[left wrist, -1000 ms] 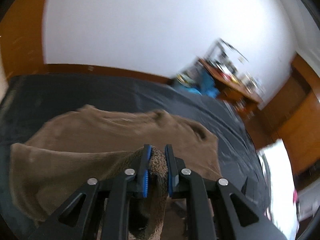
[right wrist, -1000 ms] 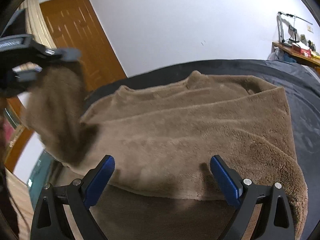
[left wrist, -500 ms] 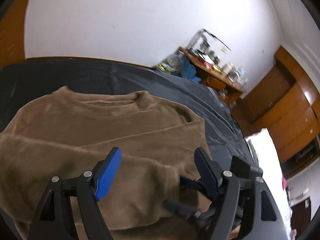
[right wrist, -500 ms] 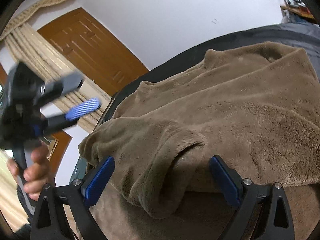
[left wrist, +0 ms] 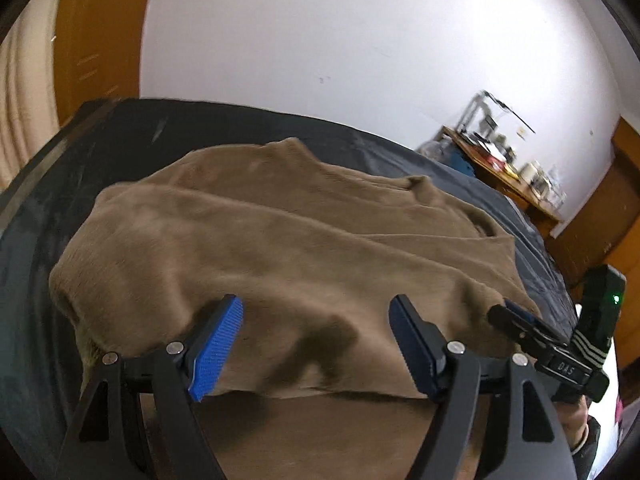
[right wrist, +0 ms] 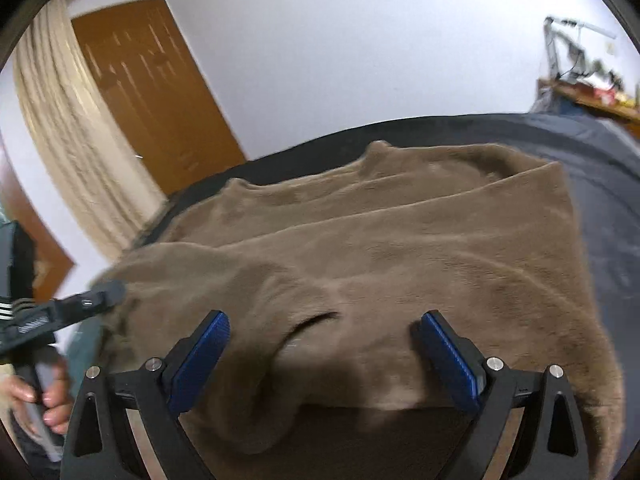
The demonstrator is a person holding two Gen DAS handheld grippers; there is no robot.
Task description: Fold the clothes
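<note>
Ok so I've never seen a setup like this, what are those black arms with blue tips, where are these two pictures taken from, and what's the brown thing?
No robot here: a person holds a hand-held two-finger gripper in each hand, and each carries a wide-angle camera looking along its fingers. One picture is from the left gripper, the other from the right gripper. The black arms with blue pads are those fingers. Each view also catches the other tool at its edge, and the right view shows the person's hand gripping the left handle. The brown thing is a fluffy sweater, partly folded on a dark sheet. Both grippers are open over its near edge and hold nothing.
</note>
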